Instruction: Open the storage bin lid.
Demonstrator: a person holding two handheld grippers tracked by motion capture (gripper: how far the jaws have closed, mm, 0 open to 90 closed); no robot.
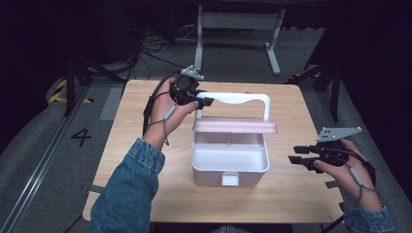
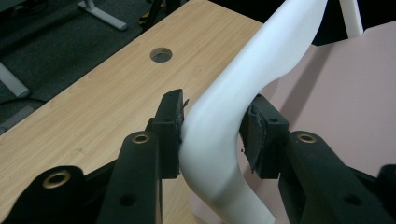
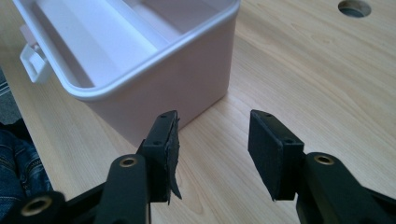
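While the left gripper (image 1: 206, 101) is clenched on the white plastic carry handle (image 2: 219, 140) of the pale pink plastic storage box (image 1: 230, 167) mid-table, its lid (image 1: 235, 126) looks half-raised, probably unfinished. The right gripper (image 3: 212, 144) hovers released beside the box.
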